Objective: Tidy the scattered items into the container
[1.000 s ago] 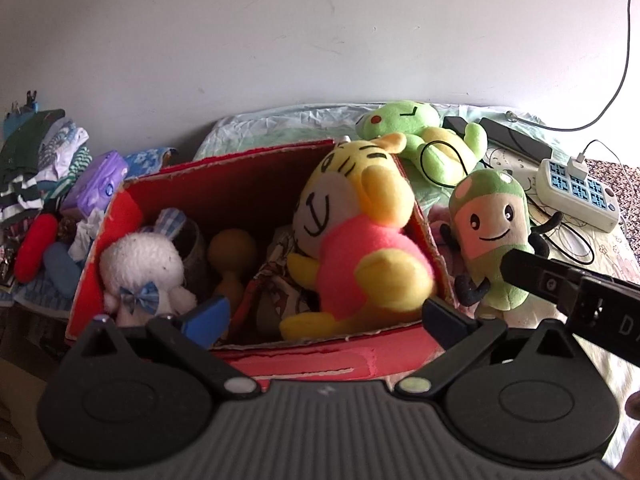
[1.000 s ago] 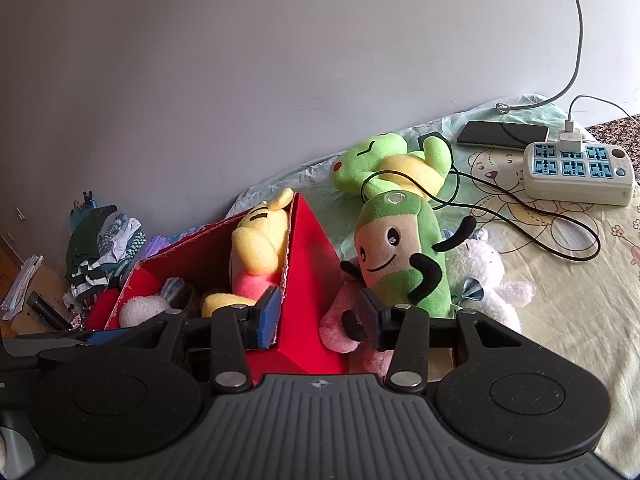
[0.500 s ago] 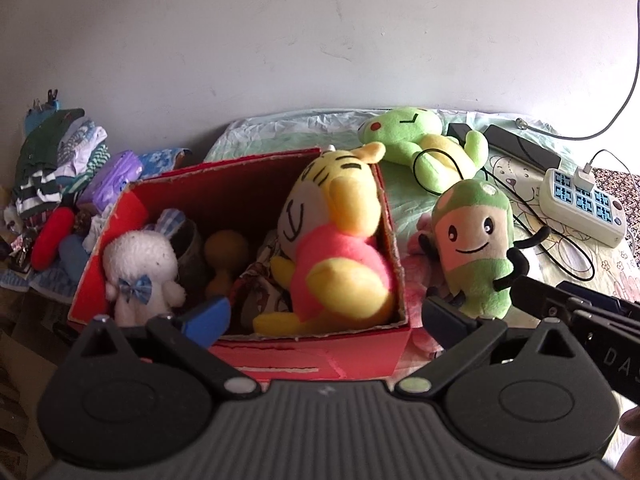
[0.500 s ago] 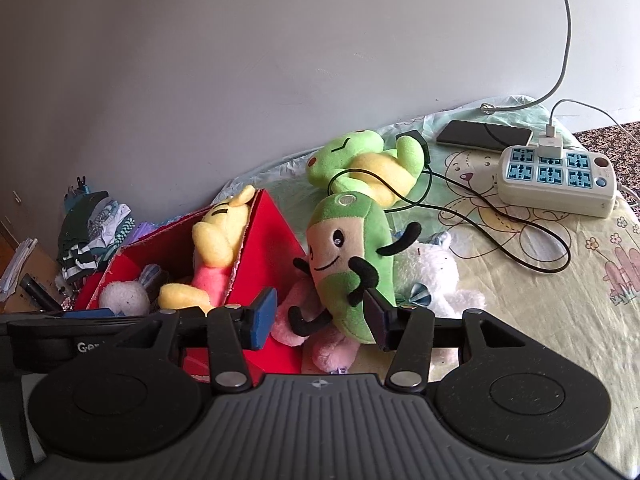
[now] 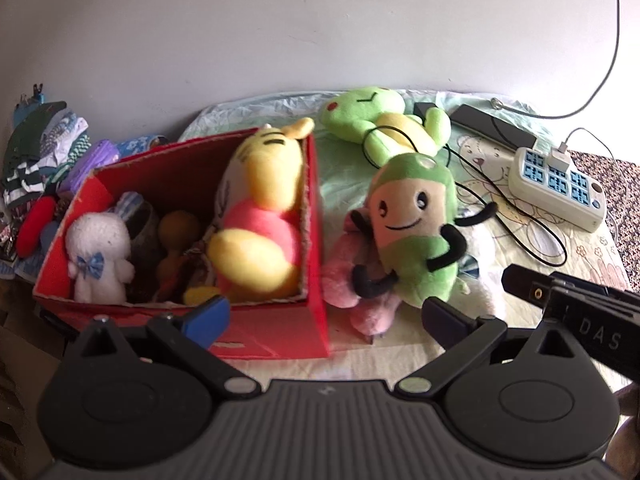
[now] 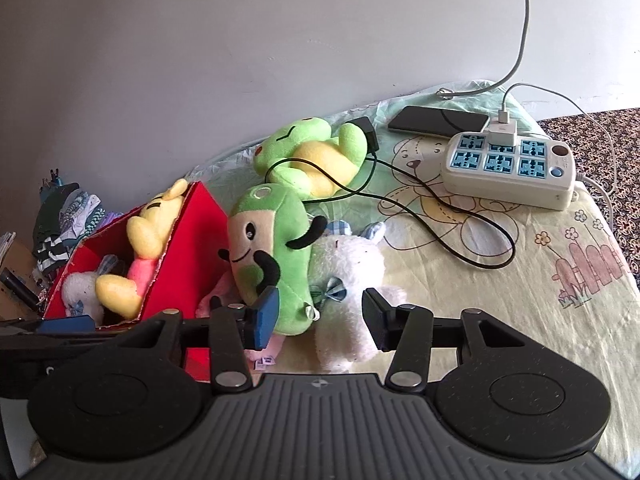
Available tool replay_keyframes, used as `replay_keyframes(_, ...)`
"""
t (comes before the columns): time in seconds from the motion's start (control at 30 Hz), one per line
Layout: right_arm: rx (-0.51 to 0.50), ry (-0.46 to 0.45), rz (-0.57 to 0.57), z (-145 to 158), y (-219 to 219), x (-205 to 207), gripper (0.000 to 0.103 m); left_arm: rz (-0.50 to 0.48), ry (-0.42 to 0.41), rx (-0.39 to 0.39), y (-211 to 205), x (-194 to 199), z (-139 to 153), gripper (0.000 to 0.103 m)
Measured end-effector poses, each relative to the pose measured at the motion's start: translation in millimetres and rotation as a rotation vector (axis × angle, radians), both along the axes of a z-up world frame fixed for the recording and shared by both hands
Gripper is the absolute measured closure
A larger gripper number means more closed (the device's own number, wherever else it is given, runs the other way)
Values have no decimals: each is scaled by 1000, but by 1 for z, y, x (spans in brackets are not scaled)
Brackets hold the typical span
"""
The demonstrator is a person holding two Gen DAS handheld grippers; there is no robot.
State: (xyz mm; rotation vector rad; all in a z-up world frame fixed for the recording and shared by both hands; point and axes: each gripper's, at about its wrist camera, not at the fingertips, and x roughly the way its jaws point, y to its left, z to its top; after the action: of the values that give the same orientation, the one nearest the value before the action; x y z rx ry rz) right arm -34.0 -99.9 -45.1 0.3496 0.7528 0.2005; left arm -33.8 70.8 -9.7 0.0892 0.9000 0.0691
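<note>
A red cardboard box [image 5: 316,240] holds a yellow and pink plush [image 5: 260,216], a white plush [image 5: 100,256] and smaller items. Right of the box a green bean-shaped plush [image 5: 416,216] lies on a pink plush [image 5: 344,272] and a white plush with a blue bow [image 6: 348,264]. A green frog plush [image 6: 312,156] lies farther back. My left gripper [image 5: 326,316] is open in front of the box's right corner. My right gripper [image 6: 319,316] is open just short of the bean plush [image 6: 272,248] and the white plush, gripping neither.
A white power strip [image 6: 508,168], a phone [image 6: 438,120] and a black cable [image 6: 460,216] lie on the patterned sheet at the back right. Clothes [image 5: 40,152] are piled left of the box. The other tool's black body [image 5: 580,304] reaches in from the right.
Both grippers have moved to the right, so the box has slid leftward in both views. The bean plush and white plush now sit right before the right gripper. No toy has moved.
</note>
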Motion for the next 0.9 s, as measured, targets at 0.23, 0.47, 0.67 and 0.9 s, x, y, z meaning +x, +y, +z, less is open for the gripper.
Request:
replay_keyframes(0.23,7,7,-5,-1,-22,4,53,-31,34,1,-25,4,-8,1)
replay_keyframes(0.47,16,27,17,-9,-29,11,53,-25,94,18,-38,11,-22,1)
replay_keyframes(0.67,26,56,22,-18,-32,19,53,-18,117,25,-38,18,-30,1)
replay_keyframes(0.9,25,89,24,-25,-32,24,53,-31,148,11,-41,27,-39,1)
